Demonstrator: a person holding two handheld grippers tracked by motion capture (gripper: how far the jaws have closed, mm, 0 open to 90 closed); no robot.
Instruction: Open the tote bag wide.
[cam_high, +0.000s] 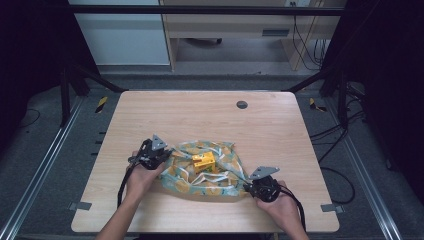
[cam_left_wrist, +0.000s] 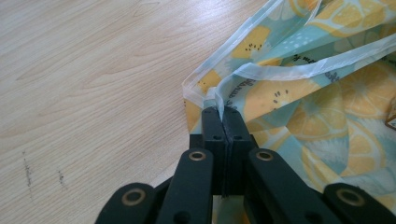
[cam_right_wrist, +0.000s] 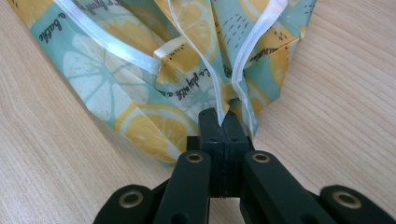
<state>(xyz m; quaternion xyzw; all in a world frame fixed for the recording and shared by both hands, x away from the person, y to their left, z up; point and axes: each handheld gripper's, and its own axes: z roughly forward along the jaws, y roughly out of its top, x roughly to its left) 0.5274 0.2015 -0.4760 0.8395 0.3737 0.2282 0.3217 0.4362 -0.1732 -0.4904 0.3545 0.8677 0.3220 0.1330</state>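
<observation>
Your left gripper (cam_high: 161, 155) and right gripper (cam_high: 248, 186) are each clamped tight on an opposite corner of the lemon-print bag (cam_high: 220, 180) — it lies between them with the yellow box (cam_high: 204, 161) on its middle — so lift both corners evenly.

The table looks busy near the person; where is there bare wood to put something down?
The far half of the table, between the lemon-print bag and the round grommet, is bare. The near middle is crowded: left gripper and right gripper pinch the bag's ends.
</observation>
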